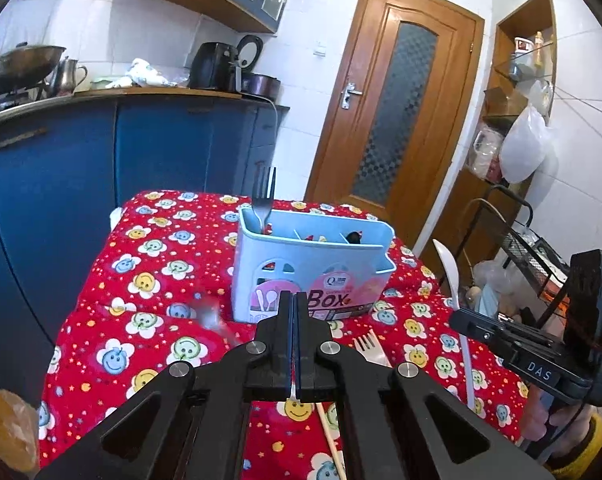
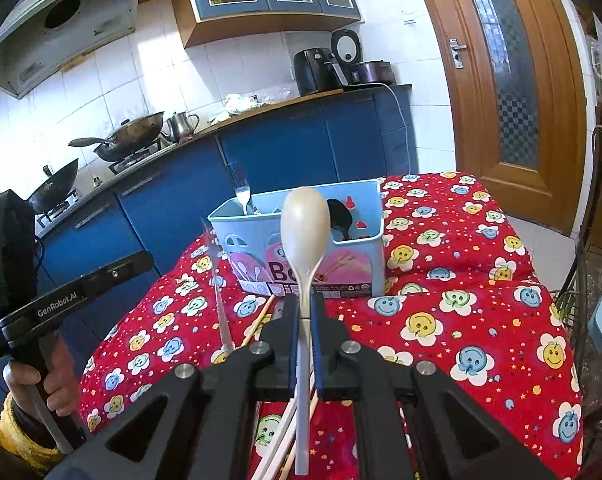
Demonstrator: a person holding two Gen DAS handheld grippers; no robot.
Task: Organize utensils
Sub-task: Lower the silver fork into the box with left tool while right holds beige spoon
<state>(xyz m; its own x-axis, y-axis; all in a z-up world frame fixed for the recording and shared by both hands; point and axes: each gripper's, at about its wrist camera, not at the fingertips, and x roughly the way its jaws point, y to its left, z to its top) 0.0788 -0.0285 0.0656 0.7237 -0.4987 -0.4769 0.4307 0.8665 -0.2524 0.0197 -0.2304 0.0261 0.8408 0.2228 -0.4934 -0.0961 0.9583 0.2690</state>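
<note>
A light blue utensil box stands on the red smiley tablecloth; it also shows in the right wrist view. A metal fork stands in its left compartment and a dark spoon in its right one. My right gripper is shut on a white spoon, bowl up, in front of the box. The spoon shows in the left wrist view too. My left gripper is shut on a thin metal utensil, seen edge-on as a blade-like strip. A fork and chopsticks lie on the cloth.
Blue kitchen cabinets with woks and appliances stand behind the table. A wooden door is at the back right. A black wire rack stands to the right of the table.
</note>
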